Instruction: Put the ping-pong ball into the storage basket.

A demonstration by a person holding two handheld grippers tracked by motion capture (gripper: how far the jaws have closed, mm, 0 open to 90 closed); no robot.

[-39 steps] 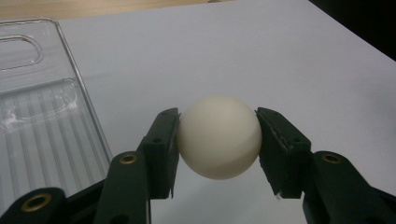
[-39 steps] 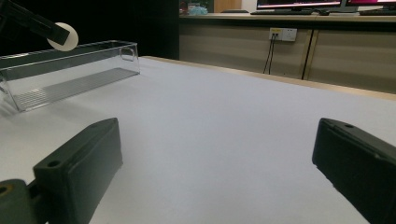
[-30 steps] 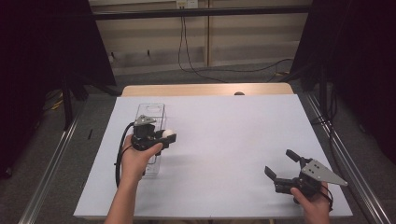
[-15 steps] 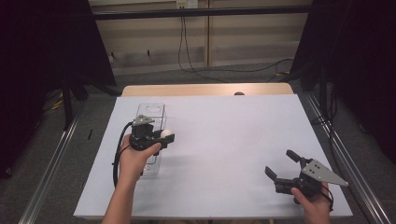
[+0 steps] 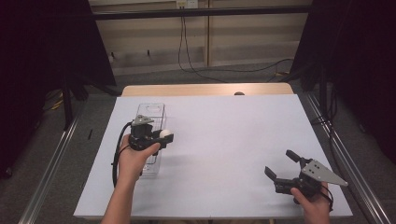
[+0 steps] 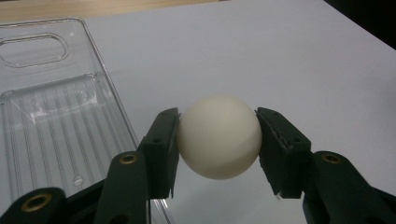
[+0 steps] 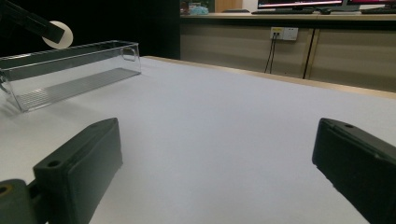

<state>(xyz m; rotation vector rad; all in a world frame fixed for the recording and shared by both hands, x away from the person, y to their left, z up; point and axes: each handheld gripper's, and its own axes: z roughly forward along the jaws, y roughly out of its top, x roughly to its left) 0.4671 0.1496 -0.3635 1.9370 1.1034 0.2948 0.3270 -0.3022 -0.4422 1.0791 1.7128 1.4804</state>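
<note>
Item 1: small off-white round ball (image 6: 219, 136), clamped btwn both jaws of left claw (image 5: 161, 136), held just off the long right edge of item 2, at bench 9 o'clock.
Item 2: clear ribbed plastic rectangular tray w/ handle slot (image 5: 150, 110), on white-topped bench (image 5: 233, 135), left side.
Item 3: right claw (image 5: 284, 165), jaws wide apart, nothing btwn them, bench 4 o'clock, well apart from tray.
</note>
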